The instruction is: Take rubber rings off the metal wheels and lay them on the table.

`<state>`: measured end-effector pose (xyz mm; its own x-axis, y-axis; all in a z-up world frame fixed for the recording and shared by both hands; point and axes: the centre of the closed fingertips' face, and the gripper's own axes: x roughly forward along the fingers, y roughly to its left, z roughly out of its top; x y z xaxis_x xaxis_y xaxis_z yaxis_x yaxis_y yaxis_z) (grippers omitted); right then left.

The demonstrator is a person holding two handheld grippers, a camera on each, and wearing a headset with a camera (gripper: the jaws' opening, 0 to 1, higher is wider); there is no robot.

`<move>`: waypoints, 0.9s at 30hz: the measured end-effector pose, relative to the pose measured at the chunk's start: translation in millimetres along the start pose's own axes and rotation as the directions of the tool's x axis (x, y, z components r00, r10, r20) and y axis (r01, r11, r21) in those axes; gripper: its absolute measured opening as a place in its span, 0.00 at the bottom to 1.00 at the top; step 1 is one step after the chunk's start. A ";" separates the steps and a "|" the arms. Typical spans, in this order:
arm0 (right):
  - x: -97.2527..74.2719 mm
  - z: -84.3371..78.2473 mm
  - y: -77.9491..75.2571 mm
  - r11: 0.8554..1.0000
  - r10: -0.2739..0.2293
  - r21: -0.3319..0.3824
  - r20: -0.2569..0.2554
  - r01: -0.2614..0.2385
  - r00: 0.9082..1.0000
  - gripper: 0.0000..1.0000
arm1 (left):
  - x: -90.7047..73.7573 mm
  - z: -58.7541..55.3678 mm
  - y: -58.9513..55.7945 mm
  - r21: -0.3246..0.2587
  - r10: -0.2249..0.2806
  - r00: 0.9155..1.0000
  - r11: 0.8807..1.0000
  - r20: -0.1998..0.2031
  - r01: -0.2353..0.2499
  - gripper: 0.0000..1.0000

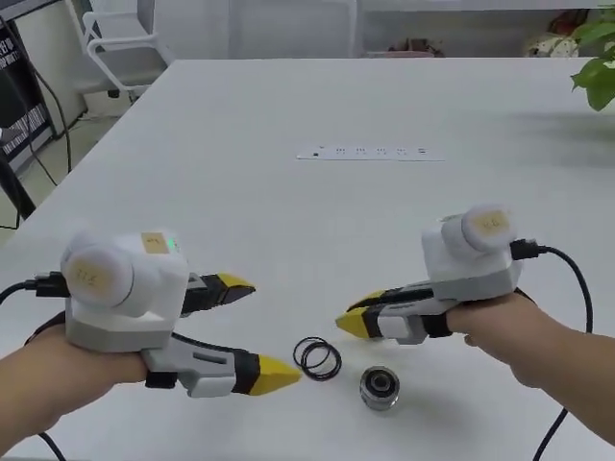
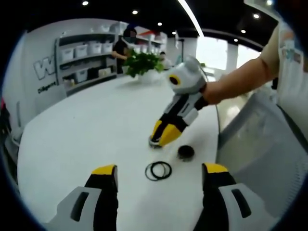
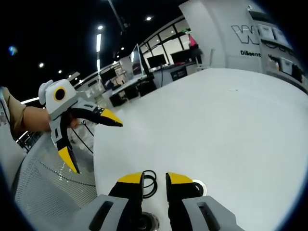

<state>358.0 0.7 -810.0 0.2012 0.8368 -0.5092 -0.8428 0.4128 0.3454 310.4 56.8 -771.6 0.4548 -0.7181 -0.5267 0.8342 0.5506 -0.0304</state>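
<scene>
— Holding the left hand-held gripper spread wide, just left of the metal wheel, with nothing between its jaws. Wide suits it, I'd say: it can come down around the wheel or a ring without nudging either.
— And the other one?
— My right hand-held gripper sits just beyond the wheel, tips pointing left. Its jaws are drawn down to a slim gap and pinch nothing. I judge narrow is right there, since a thin tip is what gets under a band.
— Where are the rings?
— The rubber rings lie flat on the tabletop just left of the wheel, overlapping each other and not touching the wheel. They look already laid down. Whether the wheel carries another I cannot tell; its rim is too small to read.
— Room to work?
— Mind the near side. In the left gripper view the tabletop's edge runs close by the wheel on my side, so a wheel set rolling could go over. Beyond the wheel the surface is bare and white, well out to a power strip. I'd lay anything more that way, past the rings
</scene>
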 end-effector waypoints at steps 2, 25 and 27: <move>-5.1 2.8 0.8 1.000 -0.004 -0.001 0.018 0.004 1.000 0.18 | 0.8 1.9 -0.9 -0.002 -0.003 1.000 1.000 0.004 0.003 0.72; -50.4 8.0 7.8 0.997 -0.050 -0.054 0.112 0.057 0.992 0.47 | -6.1 8.5 0.8 -0.025 0.013 1.000 1.000 0.028 -0.012 0.73; -53.8 5.2 10.0 0.995 -0.055 -0.079 0.104 0.064 0.993 0.48 | -7.5 8.4 0.9 -0.031 0.015 0.999 0.999 0.031 -0.014 0.73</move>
<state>341.4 -38.3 -775.1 0.2986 0.8455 -0.4427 -0.8652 0.4356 0.2485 310.5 59.1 -760.6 0.4770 -0.7224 -0.5006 0.8174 0.5739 -0.0492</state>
